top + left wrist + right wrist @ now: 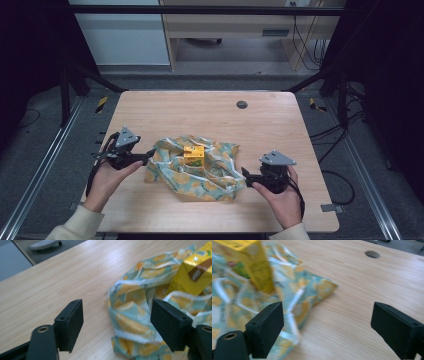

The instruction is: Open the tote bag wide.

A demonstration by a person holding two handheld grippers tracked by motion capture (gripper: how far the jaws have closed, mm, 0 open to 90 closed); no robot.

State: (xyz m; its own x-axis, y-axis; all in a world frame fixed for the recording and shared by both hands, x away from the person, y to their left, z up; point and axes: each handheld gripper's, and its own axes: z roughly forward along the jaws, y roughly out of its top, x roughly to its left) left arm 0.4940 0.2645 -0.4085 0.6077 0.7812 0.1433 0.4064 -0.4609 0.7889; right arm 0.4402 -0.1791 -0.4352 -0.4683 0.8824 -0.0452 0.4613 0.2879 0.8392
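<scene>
1. A yellow box [193, 155] stands up in the middle of a crumpled cloth [220, 172] with lemons printed on it. The cloth lies near the front of the wooden table [200, 112], and its folds bunch up around the box, so I think someone wants to wrap the box in it
2. The left gripper [150, 154] sits at the left edge of the cloth. Its jaws are wide apart and hold nothing. Cloth lies between them in the left gripper view, so it looks ready to pinch that edge
3. The right gripper [244, 174] waits at the right edge of the cloth. Its jaws are wide apart and empty too, with one jaw over the cloth and the other over bare wood
4. One hand on each side makes sense to me, since a floppy cloth needs two pulls
</scene>
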